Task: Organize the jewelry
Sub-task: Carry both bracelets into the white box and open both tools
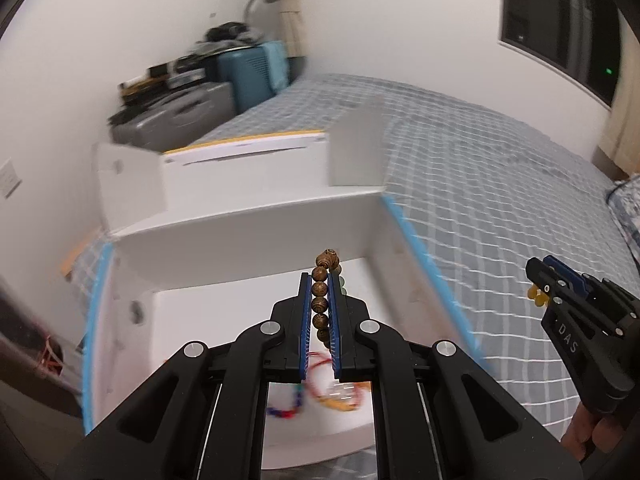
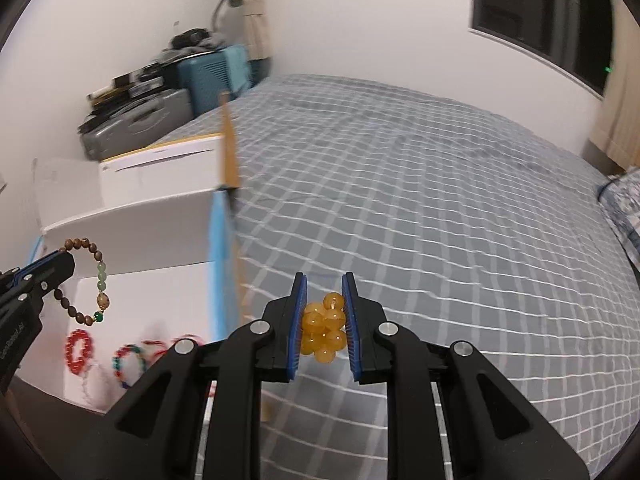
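Note:
My left gripper (image 1: 320, 280) is shut on a brown wooden-bead bracelet (image 1: 320, 300) and holds it over an open white box (image 1: 256, 220). From the right wrist view that bracelet (image 2: 86, 280) hangs as a loop with green beads from the left gripper (image 2: 66, 262). My right gripper (image 2: 324, 284) is shut on a bunched yellow bead bracelet (image 2: 324, 328) above the checked bedspread (image 2: 440, 240); in the left wrist view this gripper (image 1: 534, 280) is at the far right. Red and multicoloured bracelets (image 2: 128, 356) lie on the box floor.
A second white box with a yellow edge (image 1: 248, 160) stands behind the first. Suitcases and clutter (image 1: 188, 96) are stacked by the wall past the bed. A dark window (image 2: 540, 12) is at the upper right, and a patterned pillow (image 2: 624, 212) lies at the bed's right edge.

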A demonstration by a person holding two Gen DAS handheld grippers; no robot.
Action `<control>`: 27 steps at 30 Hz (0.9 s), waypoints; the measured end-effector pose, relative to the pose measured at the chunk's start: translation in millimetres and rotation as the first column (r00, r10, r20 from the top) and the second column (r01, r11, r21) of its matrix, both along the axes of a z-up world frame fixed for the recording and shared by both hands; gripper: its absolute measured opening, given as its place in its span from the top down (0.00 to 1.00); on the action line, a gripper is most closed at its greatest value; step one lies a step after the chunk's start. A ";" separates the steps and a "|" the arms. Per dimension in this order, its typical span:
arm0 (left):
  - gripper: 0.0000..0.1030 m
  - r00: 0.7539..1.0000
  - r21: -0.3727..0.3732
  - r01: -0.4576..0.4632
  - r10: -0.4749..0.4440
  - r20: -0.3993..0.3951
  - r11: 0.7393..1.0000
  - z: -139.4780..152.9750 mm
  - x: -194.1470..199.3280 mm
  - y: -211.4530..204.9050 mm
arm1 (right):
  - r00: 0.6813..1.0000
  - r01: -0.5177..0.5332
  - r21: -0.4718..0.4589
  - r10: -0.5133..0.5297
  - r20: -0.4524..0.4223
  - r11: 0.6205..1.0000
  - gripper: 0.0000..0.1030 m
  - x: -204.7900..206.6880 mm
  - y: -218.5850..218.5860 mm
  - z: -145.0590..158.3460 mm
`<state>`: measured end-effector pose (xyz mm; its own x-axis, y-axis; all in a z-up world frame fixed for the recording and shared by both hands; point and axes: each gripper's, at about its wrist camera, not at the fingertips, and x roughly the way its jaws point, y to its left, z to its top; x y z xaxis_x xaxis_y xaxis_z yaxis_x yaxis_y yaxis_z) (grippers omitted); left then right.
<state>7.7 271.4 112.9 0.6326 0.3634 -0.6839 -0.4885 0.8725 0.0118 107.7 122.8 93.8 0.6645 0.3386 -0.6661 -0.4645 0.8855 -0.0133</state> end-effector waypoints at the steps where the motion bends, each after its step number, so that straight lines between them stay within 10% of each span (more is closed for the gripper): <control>1: 0.93 1.000 -0.001 -0.013 0.013 -0.004 1.000 -1.7 -5.4 7.6 | 1.000 -0.017 0.002 0.017 0.000 1.000 0.83 -4.5 10.4 -0.3; 13: 0.93 0.984 -0.039 -0.146 0.141 -0.105 0.988 -53.0 -44.6 79.8 | 0.973 -0.225 -0.018 0.224 -0.056 0.974 0.83 -53.6 117.7 -28.6; 27: 0.93 0.969 -0.075 -0.182 0.166 -0.182 0.980 -79.5 -41.3 105.8 | 0.967 -0.211 -0.073 0.197 -0.160 0.975 0.83 -41.1 138.3 -67.0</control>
<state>-33.6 377.2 33.4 0.4332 0.3891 -0.8130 -0.6302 0.7756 0.0353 66.6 261.1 26.8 0.4768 0.3911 -0.7872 -0.6377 0.7703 -0.0036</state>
